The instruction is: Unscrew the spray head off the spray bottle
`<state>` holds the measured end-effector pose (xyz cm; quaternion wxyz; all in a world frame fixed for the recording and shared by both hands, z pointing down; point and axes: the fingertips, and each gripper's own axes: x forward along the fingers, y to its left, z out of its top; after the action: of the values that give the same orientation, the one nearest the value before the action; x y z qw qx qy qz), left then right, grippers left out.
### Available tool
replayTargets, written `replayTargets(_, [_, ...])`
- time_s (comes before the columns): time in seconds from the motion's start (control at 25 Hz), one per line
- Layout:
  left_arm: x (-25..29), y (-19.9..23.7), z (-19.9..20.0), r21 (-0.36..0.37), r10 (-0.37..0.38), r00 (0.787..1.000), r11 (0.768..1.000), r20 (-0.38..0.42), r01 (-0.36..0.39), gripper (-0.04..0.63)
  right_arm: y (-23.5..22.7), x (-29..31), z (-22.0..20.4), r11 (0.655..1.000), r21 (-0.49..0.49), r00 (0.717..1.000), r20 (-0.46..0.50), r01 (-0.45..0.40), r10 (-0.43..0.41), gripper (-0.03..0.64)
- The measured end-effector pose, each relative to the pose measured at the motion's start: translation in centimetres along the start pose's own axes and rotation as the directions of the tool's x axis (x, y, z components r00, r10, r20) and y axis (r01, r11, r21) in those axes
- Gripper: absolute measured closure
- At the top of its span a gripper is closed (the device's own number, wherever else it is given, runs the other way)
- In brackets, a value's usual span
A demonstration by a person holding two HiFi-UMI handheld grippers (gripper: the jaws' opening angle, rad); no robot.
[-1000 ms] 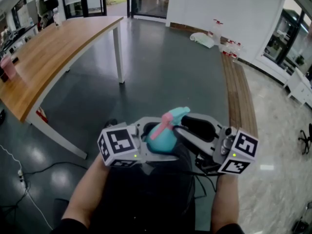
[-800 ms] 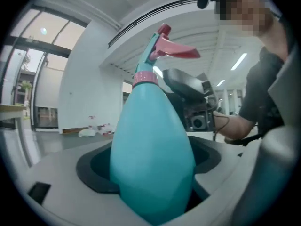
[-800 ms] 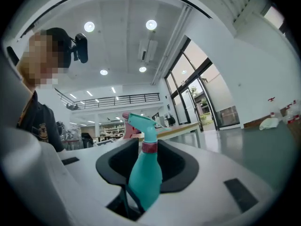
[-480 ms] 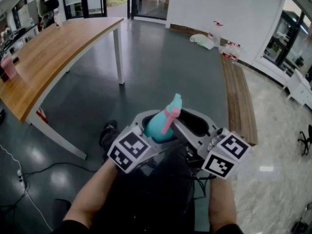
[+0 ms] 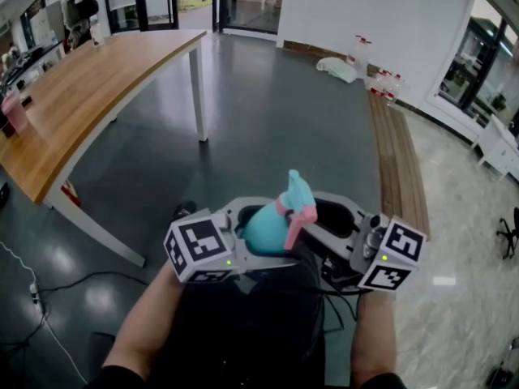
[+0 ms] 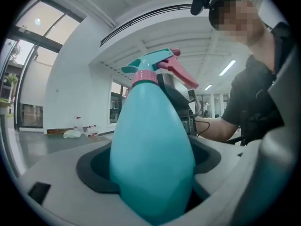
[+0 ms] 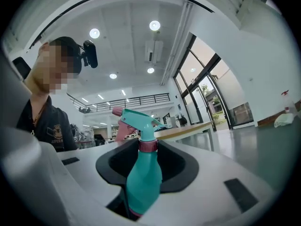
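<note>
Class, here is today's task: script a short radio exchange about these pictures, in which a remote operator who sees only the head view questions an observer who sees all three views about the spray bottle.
Operator: From above, the left gripper seems wrapped round the spray bottle. Is it truly gripped?
Observer: Yes. In the left gripper view the broad teal body fills the gap, with both jaws closed against its sides.
Operator: Is the spray head off yet?
Observer: No. The right gripper view shows it side-on, its pink collar seated on the neck.
</note>
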<state>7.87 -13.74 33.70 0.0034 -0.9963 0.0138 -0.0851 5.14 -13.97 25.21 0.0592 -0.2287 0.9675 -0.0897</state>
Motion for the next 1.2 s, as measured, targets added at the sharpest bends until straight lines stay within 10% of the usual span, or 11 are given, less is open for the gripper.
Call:
replayTargets(0.44, [-0.4,3.5,-0.5,-0.039,0.223,0.975,0.974,0.009,-0.222,0.164,-1.9,-0.8,0.4,0.987,-0.049,0.988,-0.004,0.156,-0.156,0.482])
replayTargets(0.76, [-1.8,7.8,-0.4,-0.064,0.524,0.852,0.850,0.001,-0.522,0.164,0.5,-0.9,3.5,0.978,-0.112,0.983,0.052,0.178,-0.173,0.527])
replayTargets(1.2, [-1.7,7.8,-0.1,-0.040,0.559,0.829,0.828,0.010,-0.559,0.164,1.5,2.6,1.0,0.952,-0.179,0.960,-0.088,0.248,-0.266,0.529])
